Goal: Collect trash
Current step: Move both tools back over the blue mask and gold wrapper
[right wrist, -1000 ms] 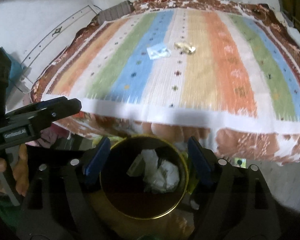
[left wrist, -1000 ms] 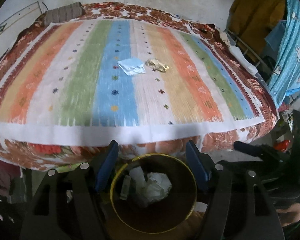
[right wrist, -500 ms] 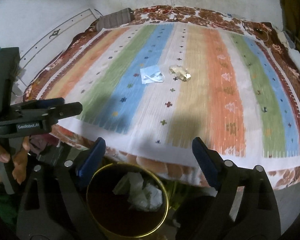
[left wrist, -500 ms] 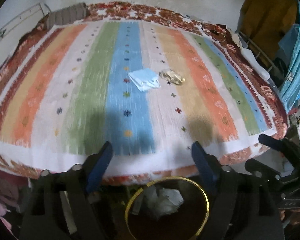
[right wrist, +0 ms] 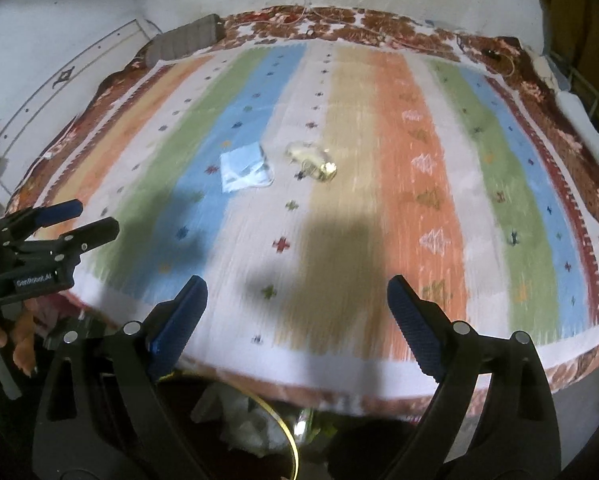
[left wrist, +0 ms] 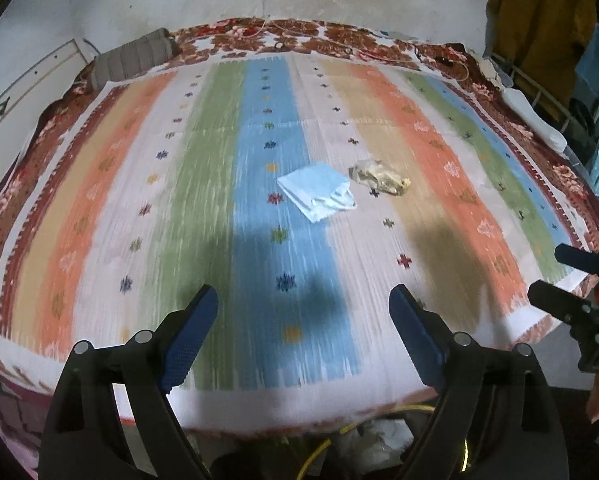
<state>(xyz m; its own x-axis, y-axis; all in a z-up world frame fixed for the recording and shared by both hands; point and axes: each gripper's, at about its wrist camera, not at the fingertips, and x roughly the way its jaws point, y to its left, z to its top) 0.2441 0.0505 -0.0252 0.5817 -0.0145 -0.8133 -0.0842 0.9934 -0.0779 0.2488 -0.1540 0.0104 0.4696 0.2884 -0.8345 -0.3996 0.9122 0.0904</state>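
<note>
- Left gripper (left wrist: 303,300): jaws opening, already wide, nothing between them; hangs over the near end of the striped bedspread (left wrist: 99,200).
- Right gripper (right wrist: 297,292): jaws opening too, spread wide and empty, over the same near edge.
- Trash left on the bed: a light blue face mask (left wrist: 317,192) lying flat on the blue and white stripes near the middle, and a crumpled clear wrapper (left wrist: 381,176) just beside it on the right, close but apparently not touching.
- Bin (left wrist: 465,456) with a yellow rim below the bed's near edge, at the bottom of both views; white crumpled paper (left wrist: 379,440) already inside.
- Step in hand, judged from empty open jaws aimed at the bedspread: reaching out for the next pieces, drop-off apparently done.
- Next move calls for: carrying each gripper forward across the bed, left toward the mask, right toward the wrapper, lowering until the pads straddle the item, then closing.
- Worth watching: mask lies flat, so likely to need a pinch at its raised folded edge or ear loop; wrapper light and crinkly, liable to slide if nudged.
</note>
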